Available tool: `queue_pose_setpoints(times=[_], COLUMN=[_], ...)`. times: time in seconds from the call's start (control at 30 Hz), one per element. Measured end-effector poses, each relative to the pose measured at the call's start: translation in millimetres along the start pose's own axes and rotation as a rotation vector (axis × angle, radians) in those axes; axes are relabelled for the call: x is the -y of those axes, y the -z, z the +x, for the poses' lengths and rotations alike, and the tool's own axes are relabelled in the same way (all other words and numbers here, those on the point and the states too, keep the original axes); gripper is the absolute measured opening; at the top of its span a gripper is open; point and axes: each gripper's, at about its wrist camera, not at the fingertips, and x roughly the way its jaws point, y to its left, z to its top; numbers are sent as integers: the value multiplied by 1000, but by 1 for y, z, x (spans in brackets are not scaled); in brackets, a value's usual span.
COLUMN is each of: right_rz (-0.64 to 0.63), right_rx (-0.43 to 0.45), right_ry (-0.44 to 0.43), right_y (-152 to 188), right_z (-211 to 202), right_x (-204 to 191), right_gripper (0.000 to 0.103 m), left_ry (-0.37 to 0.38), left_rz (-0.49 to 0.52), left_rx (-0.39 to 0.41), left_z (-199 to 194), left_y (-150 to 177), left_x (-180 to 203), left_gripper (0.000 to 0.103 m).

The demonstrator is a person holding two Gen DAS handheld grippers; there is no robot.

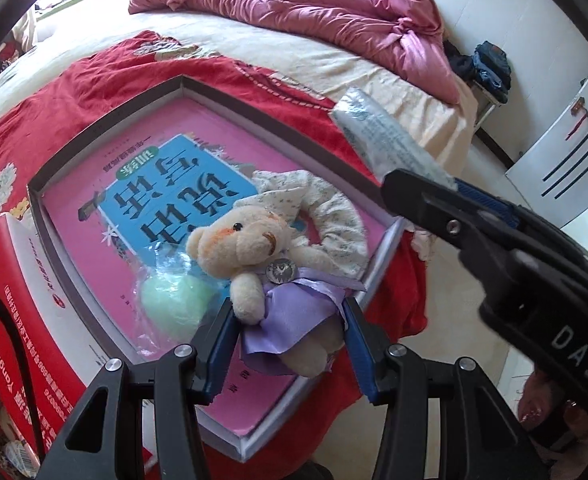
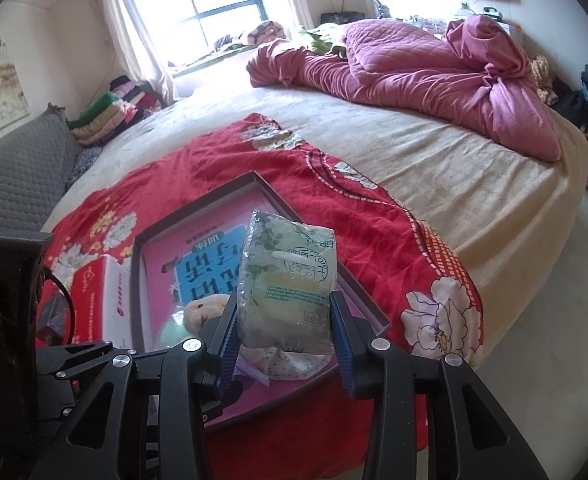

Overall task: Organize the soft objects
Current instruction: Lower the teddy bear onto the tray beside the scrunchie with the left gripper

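Observation:
My left gripper (image 1: 290, 320) is shut on a cream teddy bear (image 1: 250, 248) in a purple satin dress, its blue pads pressing the dress from both sides. The bear's head hangs over a shallow pink-lined box (image 1: 106, 120) that holds a blue book (image 1: 178, 196), a pale green soft ball in plastic (image 1: 174, 300) and a floral fabric ring (image 1: 342, 220). My right gripper (image 2: 286, 312) is shut on a clear pack of tissues (image 2: 290, 276), upright above the box's (image 2: 198, 200) right corner. In the left wrist view the right gripper (image 1: 422, 184) holds that pack (image 1: 378, 136) at the right.
The box lies on a red flowered blanket (image 2: 334, 208) on a wide bed. A red and white carton (image 2: 98, 292) stands just left of the box. A crumpled pink quilt (image 2: 414, 68) lies at the bed's far side. Pale floor (image 2: 534, 320) runs along the right.

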Motion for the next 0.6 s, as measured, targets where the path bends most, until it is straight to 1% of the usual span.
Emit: queue_pose_setpoints(times=[0.3,0.6], right_rz=[-21,-37], right_rx=[-42,-76], right_ry=[3,8], right_y=[3,9], right_z=[25,47], right_x=[-2,-6], right_gripper=[42,42], left_ry=[-8,-23], left_rz=[-44,-29], left_rx=[-3,7], left_z=[9,9], left_y=[-3,-2], left_x=[-19,-19], left_gripper=[51,51])
